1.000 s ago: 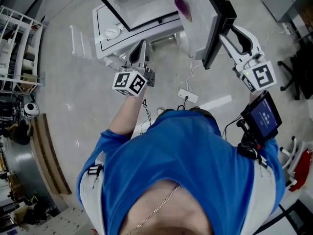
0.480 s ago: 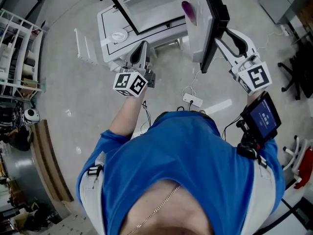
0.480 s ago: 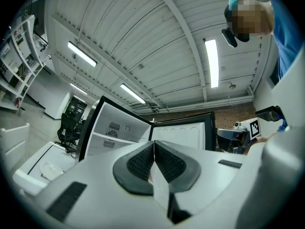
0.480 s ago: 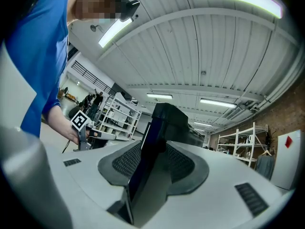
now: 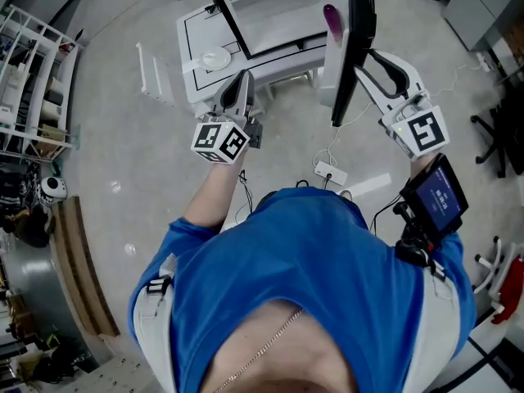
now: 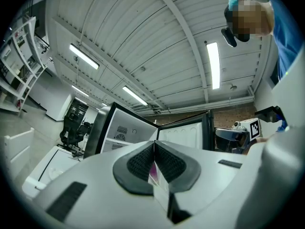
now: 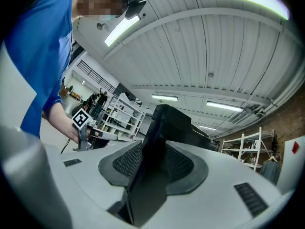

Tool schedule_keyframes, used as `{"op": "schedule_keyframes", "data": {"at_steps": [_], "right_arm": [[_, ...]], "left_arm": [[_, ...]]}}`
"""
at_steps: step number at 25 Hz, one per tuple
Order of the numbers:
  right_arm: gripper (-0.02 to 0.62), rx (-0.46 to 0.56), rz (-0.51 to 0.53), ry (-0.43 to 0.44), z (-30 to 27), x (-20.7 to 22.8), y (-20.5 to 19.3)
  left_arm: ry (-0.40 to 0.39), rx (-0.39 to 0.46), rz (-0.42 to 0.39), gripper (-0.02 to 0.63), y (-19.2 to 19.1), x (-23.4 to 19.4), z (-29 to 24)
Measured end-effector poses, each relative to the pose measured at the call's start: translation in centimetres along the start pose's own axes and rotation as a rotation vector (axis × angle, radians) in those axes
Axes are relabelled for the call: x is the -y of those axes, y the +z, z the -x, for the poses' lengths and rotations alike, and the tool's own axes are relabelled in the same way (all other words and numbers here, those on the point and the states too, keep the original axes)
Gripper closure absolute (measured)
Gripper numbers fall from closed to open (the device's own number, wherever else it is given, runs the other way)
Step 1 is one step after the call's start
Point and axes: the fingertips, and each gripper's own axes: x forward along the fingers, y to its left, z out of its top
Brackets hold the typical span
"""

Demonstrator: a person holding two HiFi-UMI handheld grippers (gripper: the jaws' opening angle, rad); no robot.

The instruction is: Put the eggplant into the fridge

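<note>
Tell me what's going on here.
A person works a gripper in each hand at an open fridge. The right gripper grips the black edge of the fridge door, its jaws having just closed a little further on it. The eggplant sits on the door's inner side. The left gripper is shut and empty.

I see the purple eggplant point(image 5: 330, 19) sitting upright against the white inner side of the black-edged door point(image 5: 352, 56), swung open on the right of the white fridge point(image 5: 270, 35).
</note>
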Motion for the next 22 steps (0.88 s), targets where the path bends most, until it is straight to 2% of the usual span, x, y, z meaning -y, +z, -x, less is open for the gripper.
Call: {"op": "schedule_keyframes", "data": {"at_steps": [7,16,22], "right_arm": [[0.436,0.021,0.009,0.030,-5.4,-3.6,-1.4],[0.436,0.071,0.012,0.081,-10.1,-5.2,-0.7],[0.436,0.031,0.034,0.099,-13.0,-5.7,-1.3]], "left_arm": [[0.020,0.008,-0.011,0.597,-0.6,-5.4,2.3],[0.052,0.013,-0.021,0.597,0.3,-8.2,3.4],[0.086,0.024,-0.033,0.597,1.4,-10.3,4.5]]}}
